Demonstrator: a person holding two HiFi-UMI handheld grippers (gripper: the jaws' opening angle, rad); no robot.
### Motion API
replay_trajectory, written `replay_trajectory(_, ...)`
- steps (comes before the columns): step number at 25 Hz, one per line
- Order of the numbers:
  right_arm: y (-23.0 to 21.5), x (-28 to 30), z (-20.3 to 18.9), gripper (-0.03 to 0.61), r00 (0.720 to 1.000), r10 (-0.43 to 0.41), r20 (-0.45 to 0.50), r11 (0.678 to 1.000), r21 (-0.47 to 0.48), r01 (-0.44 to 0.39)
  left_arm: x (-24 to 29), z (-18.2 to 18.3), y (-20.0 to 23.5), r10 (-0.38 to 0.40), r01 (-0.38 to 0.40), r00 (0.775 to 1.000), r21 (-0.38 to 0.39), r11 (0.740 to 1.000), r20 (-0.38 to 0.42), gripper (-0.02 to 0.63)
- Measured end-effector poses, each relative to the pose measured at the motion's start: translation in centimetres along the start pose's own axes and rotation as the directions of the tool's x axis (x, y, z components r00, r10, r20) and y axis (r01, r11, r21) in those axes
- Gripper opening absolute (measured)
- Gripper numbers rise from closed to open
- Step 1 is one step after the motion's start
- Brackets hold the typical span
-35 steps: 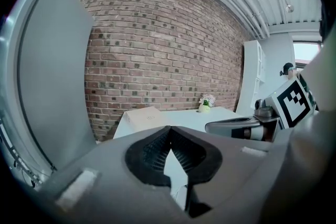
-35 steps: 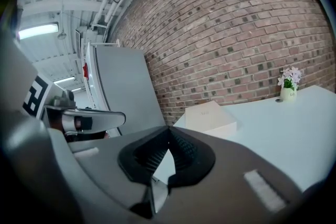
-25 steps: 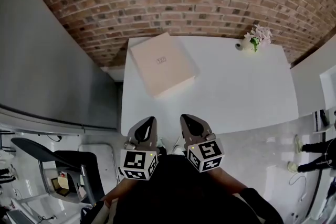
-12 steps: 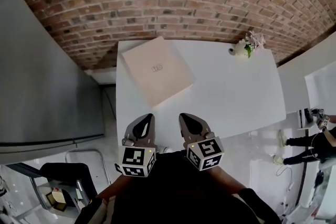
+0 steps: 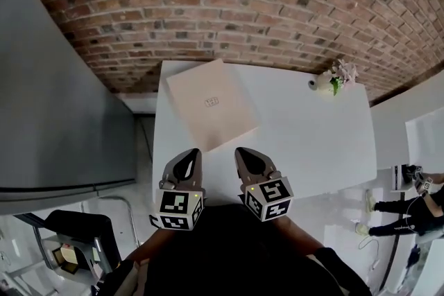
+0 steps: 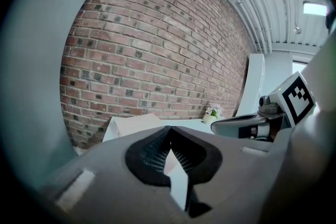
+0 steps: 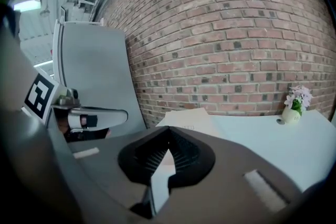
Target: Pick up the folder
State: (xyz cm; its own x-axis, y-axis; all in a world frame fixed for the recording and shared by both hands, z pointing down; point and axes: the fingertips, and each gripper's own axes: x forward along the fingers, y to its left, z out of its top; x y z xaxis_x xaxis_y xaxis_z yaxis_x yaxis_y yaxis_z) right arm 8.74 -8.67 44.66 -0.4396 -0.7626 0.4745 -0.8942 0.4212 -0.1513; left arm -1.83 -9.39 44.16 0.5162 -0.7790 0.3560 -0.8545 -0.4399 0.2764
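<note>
Folder, pale beige and square, is lying flat on the upper-left part of the white table. It is turned slightly askew, with one corner pointing toward the table's near edge. A brick wall is filling the top of the head view behind the table, and a grey panel is taking up the left side. The person's dark clothing is covering the bottom centre. The left gripper and right gripper are hovering side by side over the table's near edge, below the folder in the frame and near its closest corner. Each is holding its jaws pressed together with nothing between them. A small vase of flowers is standing at the table's upper-right corner, well apart from the folder.
</note>
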Motion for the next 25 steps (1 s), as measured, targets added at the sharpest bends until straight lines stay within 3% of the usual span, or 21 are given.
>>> replay_trajectory(5,-2.6,2.1,-0.2,0.002,0.998,0.035,-0.049,0.999,-0.011,-0.036,1.9,-0.3,1.0,0.083,-0.084,0.996,-0.04,0.996,-0.027,0.002)
replay_trajectory(7,-3.3,3.2,-0.5,0.003,0.996,0.056,-0.074,0.998,-0.012,-0.057,2.8,-0.8,1.7,0.101,-0.105,0.994,-0.064,0.992,-0.05,0.071)
replay_trajectory(10,-4.2,4.9,-1.3,0.078,0.988,0.093,-0.122,0.996,-0.006,-0.094,4.1,-1.8,2.7,0.121,-0.131,0.989,-0.111,0.985,-0.088,0.121)
replay_trajectory(16,-6.9,8.0,-2.4,0.16,0.977,0.11,-0.184,0.994,0.011,-0.11,7.5,-4.4,4.3,0.115,-0.155,0.975,-0.208,0.966,-0.191,0.275)
replay_trajectory(25,-11.0,12.1,-5.4,0.301,0.954,0.133,-0.268,0.991,0.053,-0.124,11.0,-9.0,7.2,0.153,-0.238,0.929,-0.229,0.944,-0.337,0.391)
